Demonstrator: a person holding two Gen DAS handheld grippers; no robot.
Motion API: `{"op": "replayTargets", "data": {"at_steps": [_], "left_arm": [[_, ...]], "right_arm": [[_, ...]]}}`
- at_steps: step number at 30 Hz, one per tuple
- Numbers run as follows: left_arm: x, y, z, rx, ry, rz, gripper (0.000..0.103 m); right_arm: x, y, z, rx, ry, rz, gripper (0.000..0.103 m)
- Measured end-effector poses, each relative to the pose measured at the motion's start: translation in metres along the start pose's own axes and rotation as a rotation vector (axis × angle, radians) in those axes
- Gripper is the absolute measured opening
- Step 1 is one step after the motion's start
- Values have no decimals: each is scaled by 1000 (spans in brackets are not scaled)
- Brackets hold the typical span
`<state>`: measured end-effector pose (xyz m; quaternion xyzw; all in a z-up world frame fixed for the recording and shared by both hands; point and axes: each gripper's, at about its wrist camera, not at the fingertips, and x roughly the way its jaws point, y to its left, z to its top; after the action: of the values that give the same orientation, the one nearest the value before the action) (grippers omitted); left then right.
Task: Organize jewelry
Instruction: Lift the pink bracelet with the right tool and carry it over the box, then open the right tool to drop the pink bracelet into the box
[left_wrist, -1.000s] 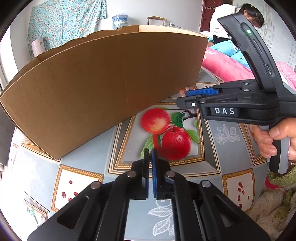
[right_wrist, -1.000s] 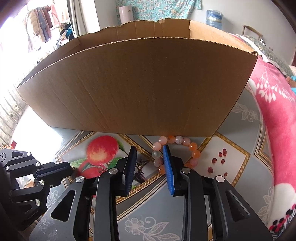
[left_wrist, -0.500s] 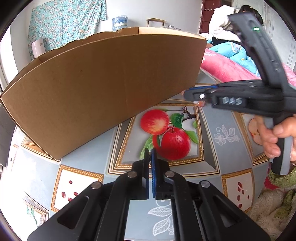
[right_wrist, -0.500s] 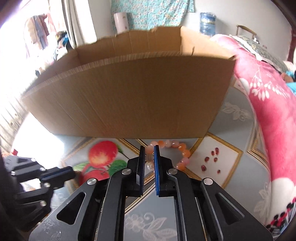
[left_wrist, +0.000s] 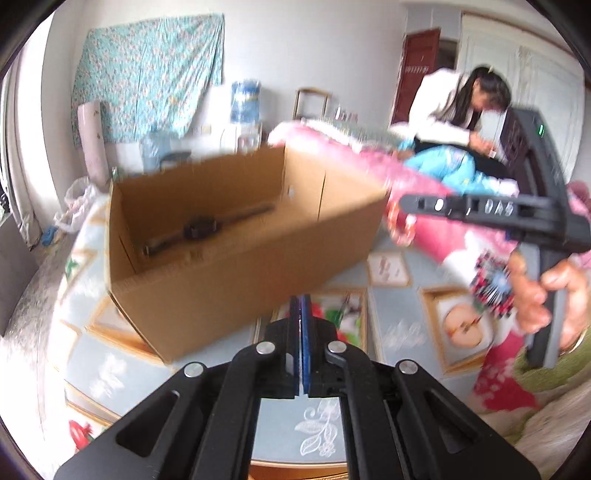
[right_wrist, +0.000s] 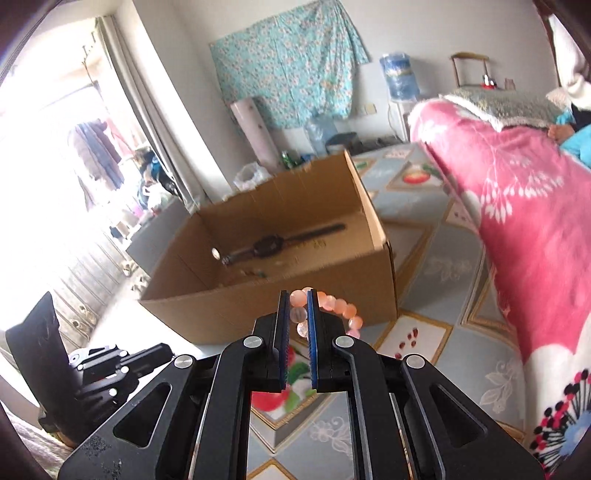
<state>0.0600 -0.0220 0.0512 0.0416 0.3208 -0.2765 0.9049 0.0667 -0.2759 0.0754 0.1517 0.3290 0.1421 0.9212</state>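
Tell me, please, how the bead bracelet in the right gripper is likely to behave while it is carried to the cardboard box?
The bead bracelet looks floppy: only a couple of beads sit between the right gripper pads, the rest drooping to one side, so it will probably swing. The round, glossy beads may slip under a light pinch. Dropped into the cardboard box, it should settle rather than roll far.

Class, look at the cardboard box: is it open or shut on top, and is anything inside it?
Open. The cardboard box has no lid over it, and its floor shows a dark watch lying flat, plus a few small bits too blurred to name.
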Motion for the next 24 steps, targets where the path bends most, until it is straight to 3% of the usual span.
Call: {"op": "replayTargets", "data": {"at_steps": [6, 10, 14, 18, 24], "left_arm": [[-32, -1, 46, 65, -147, 19, 0], [-22, 12, 72, 50, -153, 26, 0], [19, 39, 88, -48, -38, -1, 1], [75, 67, 86, -171, 137, -55, 1], [116, 78, 74, -201, 274, -69, 1]], "right_arm": [[-16, 21, 34, -53, -106, 101, 7], [-10, 31, 58, -98, -142, 156, 7], [14, 27, 74, -120, -129, 162, 7], [49, 15, 83, -103, -46, 185, 7], [85, -2, 85, -77, 82, 158, 7]]}}
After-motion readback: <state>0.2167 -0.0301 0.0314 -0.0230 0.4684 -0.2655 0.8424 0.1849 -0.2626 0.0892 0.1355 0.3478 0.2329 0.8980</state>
